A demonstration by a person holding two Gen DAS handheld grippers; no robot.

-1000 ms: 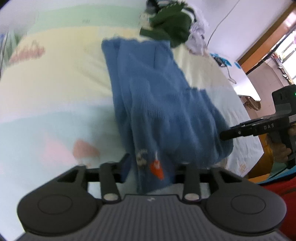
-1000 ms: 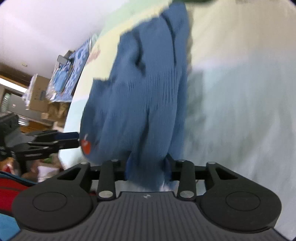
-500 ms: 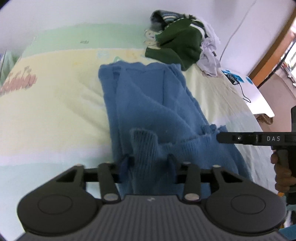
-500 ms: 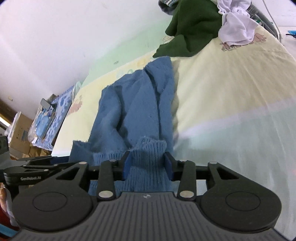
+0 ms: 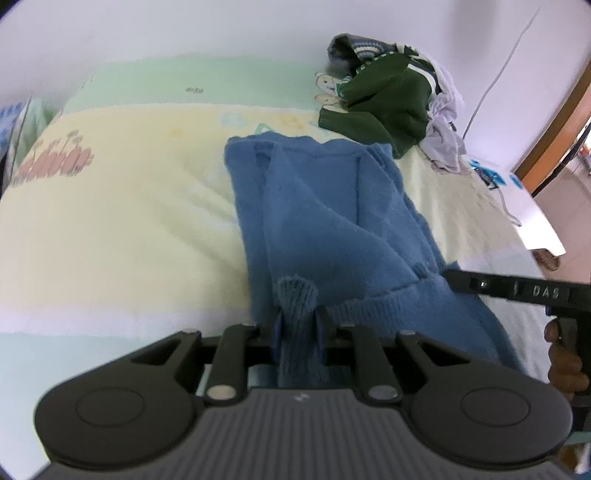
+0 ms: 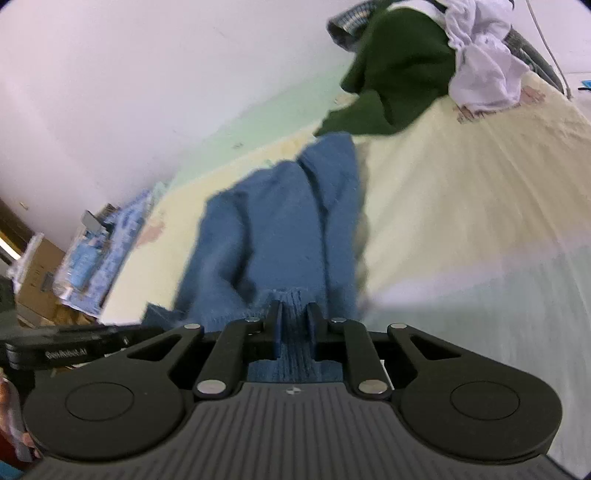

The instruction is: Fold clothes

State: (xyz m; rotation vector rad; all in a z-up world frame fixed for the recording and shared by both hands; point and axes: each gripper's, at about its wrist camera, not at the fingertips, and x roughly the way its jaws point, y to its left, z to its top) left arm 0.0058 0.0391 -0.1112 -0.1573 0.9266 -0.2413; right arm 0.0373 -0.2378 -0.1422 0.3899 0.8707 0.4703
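Left gripper (image 5: 298, 325) jaws just closing, clamped on ribbed hem of blue sweater (image 5: 332, 206); right gripper (image 6: 294, 320) likewise clamped on hem. Sweater stretches toward 12 o'clock across pastel bedspread (image 5: 129, 206). Clothes pile (image 5: 391, 99) at 1 o'clock, against white wall (image 5: 184, 29).

Blue sweater (image 5: 325, 206) flat on bed (image 5: 122, 221), ribbed hem pinched in left gripper (image 5: 298, 325), jaws just closing. Right gripper (image 5: 517, 291) at near right hem. Clothes pile (image 5: 391, 99) far right.
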